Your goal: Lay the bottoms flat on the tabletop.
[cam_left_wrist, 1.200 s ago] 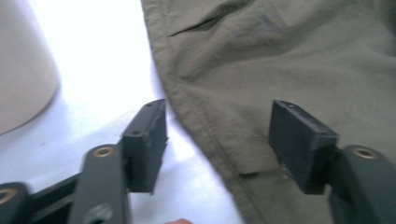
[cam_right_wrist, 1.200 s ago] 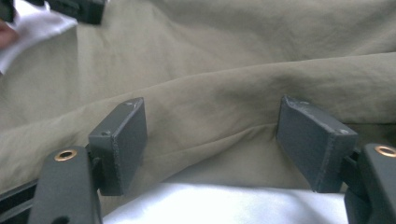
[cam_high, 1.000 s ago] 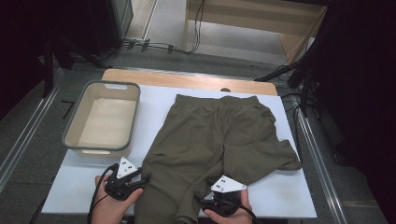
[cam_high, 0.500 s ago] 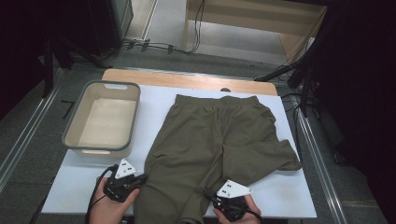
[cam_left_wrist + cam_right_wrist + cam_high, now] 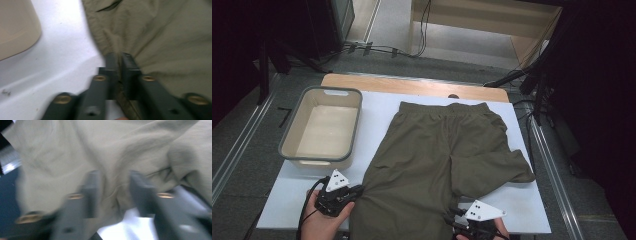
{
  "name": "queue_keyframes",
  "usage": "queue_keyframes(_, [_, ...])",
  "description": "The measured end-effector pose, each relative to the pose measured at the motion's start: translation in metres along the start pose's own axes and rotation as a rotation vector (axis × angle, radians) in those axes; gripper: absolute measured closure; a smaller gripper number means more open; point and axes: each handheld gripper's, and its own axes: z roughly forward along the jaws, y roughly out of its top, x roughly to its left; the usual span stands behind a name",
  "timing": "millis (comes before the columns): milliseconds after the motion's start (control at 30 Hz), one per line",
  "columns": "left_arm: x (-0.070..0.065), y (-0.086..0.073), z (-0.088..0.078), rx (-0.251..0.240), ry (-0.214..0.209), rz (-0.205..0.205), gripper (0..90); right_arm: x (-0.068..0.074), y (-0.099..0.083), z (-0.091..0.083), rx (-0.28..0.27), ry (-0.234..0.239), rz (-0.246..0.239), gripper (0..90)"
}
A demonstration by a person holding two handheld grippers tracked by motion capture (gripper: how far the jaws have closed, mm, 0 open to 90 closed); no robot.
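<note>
Gripping the near hem of the olive trousers (image 5: 447, 160) is the step I have in hand, one leg end for each side. They lie flat on the white bench (image 5: 377, 107), waistband at the far edge, legs running toward me, the right leg kinked out sideways toward the bench's right edge.

My left gripper (image 5: 357, 191) sits at the left leg's outer edge. In the left gripper view its fingers (image 5: 113, 65) stand almost together with a thin fold of hem cloth pinched between them, so I read that side as clamped on the fabric, though they have just eased a little wider. I would press them tight again before any lift, because so thin a bite could slip out.

My right gripper (image 5: 452, 225) is low at the near edge, by the inner leg. In the right gripper view its fingers (image 5: 91, 195) stand apart, having just been opening, with a ridge of cloth bunched in the gap and no pad pressing on it. That side holds nothing yet.

To do this well, I would push the right fingers further over the hem so they take both layers, then close firmly. Both hands should rise together and evenly, so the cloth does not drag toward the grey-rimmed tub (image 5: 294, 157) at the left.
</note>
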Motion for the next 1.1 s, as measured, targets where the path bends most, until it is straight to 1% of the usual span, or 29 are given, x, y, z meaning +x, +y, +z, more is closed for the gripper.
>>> queue_keyframes(33, [-0.001,0.001,-0.001,-0.013,0.002,0.005,58.6,-0.004,0.001,-0.002,-0.011,-0.011,0.018,35.8])
queue_keyframes(100, [-0.005,0.004,-0.004,-0.049,-0.018,0.004,44.7,-0.013,0.002,-0.007,-0.041,-0.021,0.052,28.9])
queue_keyframes(133, [-0.008,0.006,-0.005,-0.066,-0.026,0.013,40.6,-0.018,0.003,-0.01,-0.053,-0.03,0.059,25.8])
queue_keyframes(167, [-0.011,0.008,-0.006,-0.08,-0.033,0.018,36.5,-0.022,0.005,-0.013,-0.066,-0.049,0.065,22.9])
queue_keyframes(233, [-0.016,0.013,-0.006,-0.105,-0.057,0.029,27.8,-0.03,0.009,-0.02,-0.091,-0.078,0.071,14.7])
queue_keyframes(267, [-0.019,0.015,-0.006,-0.116,-0.069,0.03,24.1,-0.035,0.011,-0.023,-0.099,-0.088,0.073,12.5])
queue_keyframes(300, [-0.022,0.017,-0.006,-0.125,-0.085,0.032,20.7,-0.04,0.013,-0.026,-0.112,-0.092,0.084,12.3])
queue_keyframes(367, [-0.028,0.022,-0.004,-0.131,-0.098,0.045,13.0,-0.051,0.015,-0.034,-0.139,-0.112,0.102,8.0])
queue_keyframes(400, [-0.031,0.025,-0.003,-0.132,-0.103,0.055,9.6,-0.056,0.015,-0.037,-0.147,-0.12,0.115,7.4])
queue_keyframes(467, [-0.036,0.031,-0.001,-0.137,-0.13,0.065,4.0,-0.066,0.015,-0.044,-0.164,-0.141,0.127,1.2])
queue_keyframes(533, [-0.041,0.036,0.001,-0.141,-0.142,0.072,0.4,-0.076,0.014,-0.049,-0.175,-0.16,0.135,0.0])
queue_keyframes(567, [-0.044,0.039,0.002,-0.146,-0.152,0.078,0.0,-0.08,0.014,-0.051,-0.179,-0.173,0.135,0.0])
queue_keyframes(667, [-0.053,0.048,0.006,-0.154,-0.19,0.096,0.0,-0.092,0.015,-0.055,-0.19,-0.206,0.155,0.0])
queue_keyframes(700, [-0.057,0.052,0.008,-0.16,-0.206,0.1,0.0,-0.096,0.015,-0.056,-0.192,-0.209,0.152,0.0])
queue_keyframes(767, [-0.065,0.06,0.013,-0.163,-0.225,0.118,0.0,-0.103,0.016,-0.058,-0.193,-0.225,0.151,0.0])
queue_keyframes(800, [-0.07,0.064,0.016,-0.166,-0.223,0.131,0.0,-0.107,0.016,-0.058,-0.189,-0.23,0.151,0.0])
queue_keyframes(833, [-0.075,0.068,0.019,-0.163,-0.217,0.146,0.0,-0.111,0.017,-0.059,-0.189,-0.235,0.155,0.0])
queue_keyframes(867, [-0.081,0.072,0.023,-0.161,-0.221,0.157,0.0,-0.115,0.016,-0.06,-0.189,-0.242,0.161,0.0])
queue_keyframes(967, [-0.095,0.083,0.037,-0.155,-0.247,0.179,0.5,-0.126,0.015,-0.063,-0.182,-0.263,0.181,0.0])
queue_keyframes(1067, [-0.111,0.09,0.052,-0.141,-0.271,0.204,3.6,-0.138,0.013,-0.067,-0.167,-0.284,0.193,0.0])
queue_keyframes(1100, [-0.115,0.092,0.057,-0.134,-0.277,0.215,4.5,-0.142,0.011,-0.069,-0.17,-0.294,0.201,1.7])
